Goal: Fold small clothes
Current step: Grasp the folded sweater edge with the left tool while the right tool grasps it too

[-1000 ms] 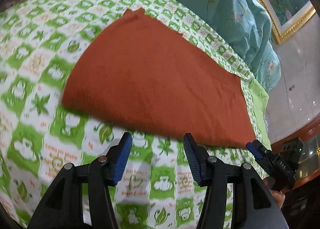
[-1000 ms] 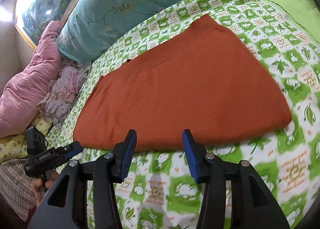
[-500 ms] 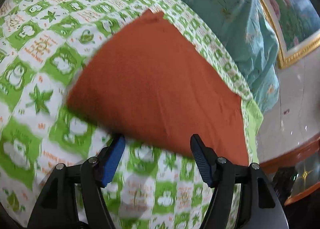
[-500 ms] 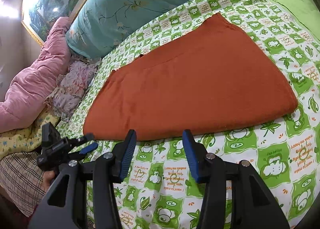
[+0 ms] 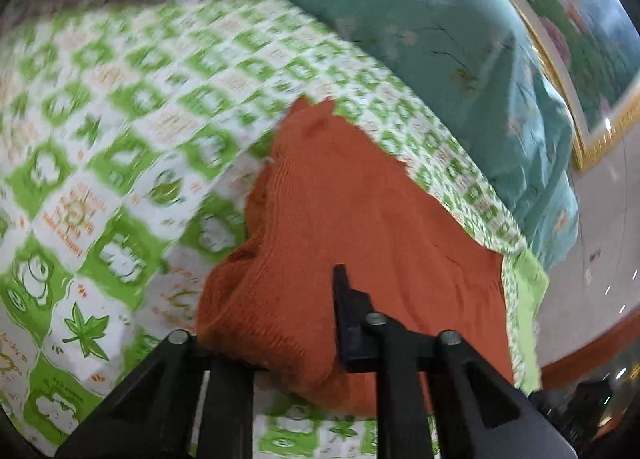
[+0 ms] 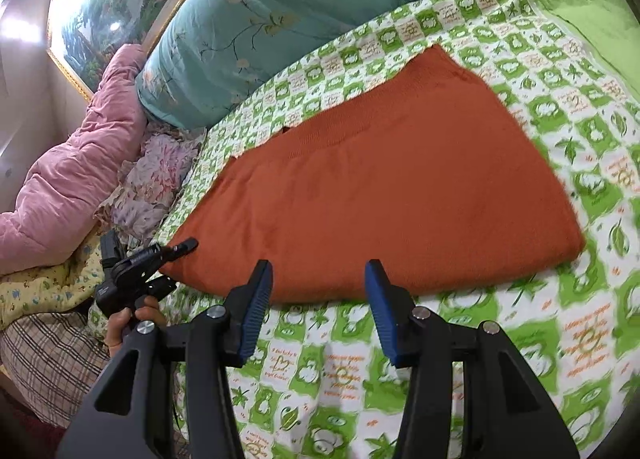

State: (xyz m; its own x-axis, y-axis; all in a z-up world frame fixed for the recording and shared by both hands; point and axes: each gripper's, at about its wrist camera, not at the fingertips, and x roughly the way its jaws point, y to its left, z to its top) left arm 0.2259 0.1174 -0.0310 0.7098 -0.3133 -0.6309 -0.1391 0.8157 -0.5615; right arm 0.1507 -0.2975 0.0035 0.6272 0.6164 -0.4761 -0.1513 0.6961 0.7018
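An orange knit garment [image 6: 380, 195] lies folded flat on the green-and-white checked bedsheet [image 6: 460, 359]. In the left wrist view the garment's near left corner [image 5: 272, 299] bunches up between the fingers of my left gripper [image 5: 276, 339], which has closed on it; the left finger is hidden by the cloth. In the right wrist view my left gripper [image 6: 176, 255] sits at the garment's left corner. My right gripper [image 6: 316, 311] is open and empty, just in front of the garment's near edge.
A teal floral duvet [image 6: 320, 11] lies along the far side of the bed. A pink quilt [image 6: 68, 187] and a floral pillow [image 6: 156, 183] are piled at the left. A framed painting [image 5: 580, 39] hangs behind. The bed's edge with plain green cloth [image 5: 528, 291] is at the right.
My left gripper moved forward onto the garment's corner and closed on it; the cloth now bunches there. My right gripper came slightly closer to the near edge and stayed open.
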